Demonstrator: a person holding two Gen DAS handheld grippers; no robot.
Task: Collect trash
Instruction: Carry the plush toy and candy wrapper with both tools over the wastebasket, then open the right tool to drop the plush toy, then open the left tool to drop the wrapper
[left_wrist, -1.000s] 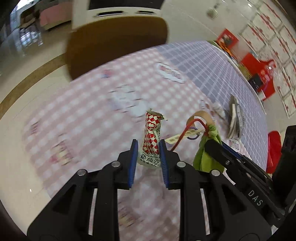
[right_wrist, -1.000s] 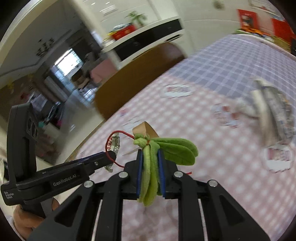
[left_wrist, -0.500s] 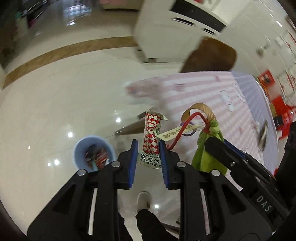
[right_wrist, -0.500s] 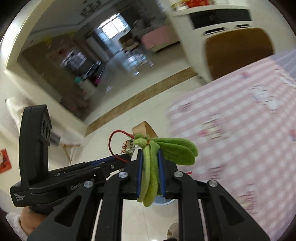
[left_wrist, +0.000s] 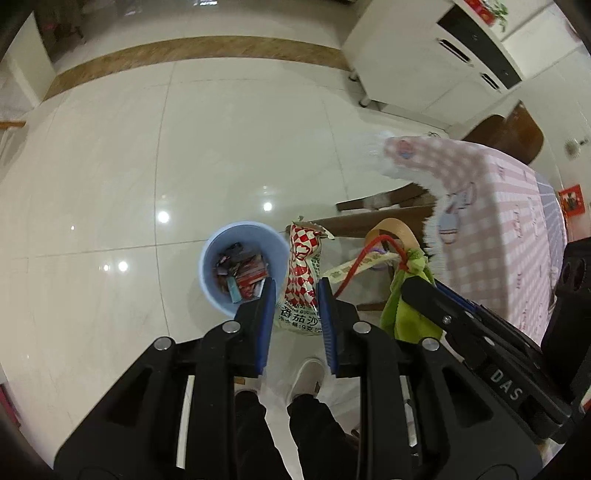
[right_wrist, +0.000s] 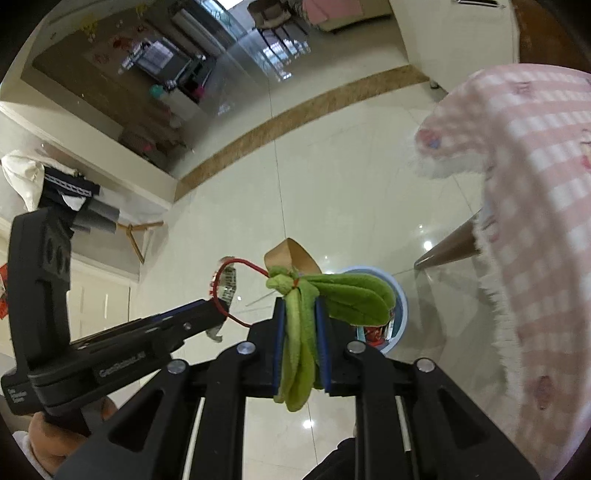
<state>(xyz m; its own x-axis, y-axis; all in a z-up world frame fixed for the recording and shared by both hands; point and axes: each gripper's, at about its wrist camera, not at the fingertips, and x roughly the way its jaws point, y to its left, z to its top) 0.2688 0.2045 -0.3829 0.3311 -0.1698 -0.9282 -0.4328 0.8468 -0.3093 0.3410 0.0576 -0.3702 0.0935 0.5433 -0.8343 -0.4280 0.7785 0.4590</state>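
your right gripper (right_wrist: 300, 306) points down at the glossy cream tiled floor (right_wrist: 332, 192), blue pads clamped on a green plush leafy bundle (right_wrist: 301, 332) with a tan ribbon loop (right_wrist: 291, 254) and a red cord (right_wrist: 236, 264) tied at its top. a printed paper tag (right_wrist: 228, 284) hangs on the cord. the left gripper (right_wrist: 199, 314) comes in from the left, tip just beside the cord; what it holds is hard to tell. a light blue round plastic bin (right_wrist: 400, 306) sits on the floor behind the leaves, red wrappers inside. pink-and-white checked tablecloth (right_wrist: 535, 221) hangs at right, blurred.
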